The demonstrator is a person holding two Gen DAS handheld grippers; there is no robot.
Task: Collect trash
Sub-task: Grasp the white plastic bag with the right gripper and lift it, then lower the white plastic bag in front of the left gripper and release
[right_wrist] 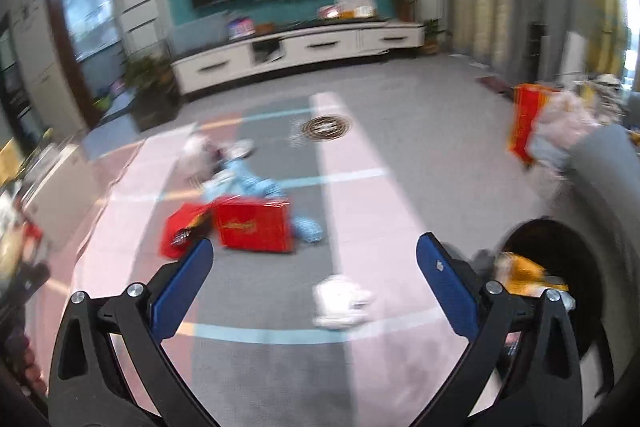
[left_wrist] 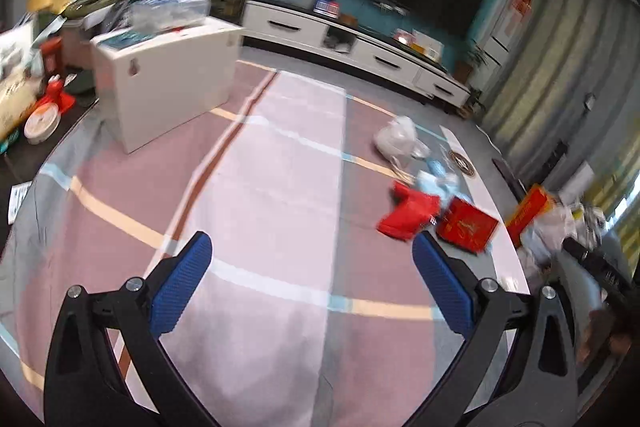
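Both grippers, left and right, gape wide and empty; lower the right squarely over the white wad before closing

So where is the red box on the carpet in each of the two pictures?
Left wrist view: the red box lies at right of centre, just above the right blue fingertip.
Right wrist view: the red box lies left of centre, above the left blue fingertip.
Shared landmark: the round dark mat on the carpet beyond the box.
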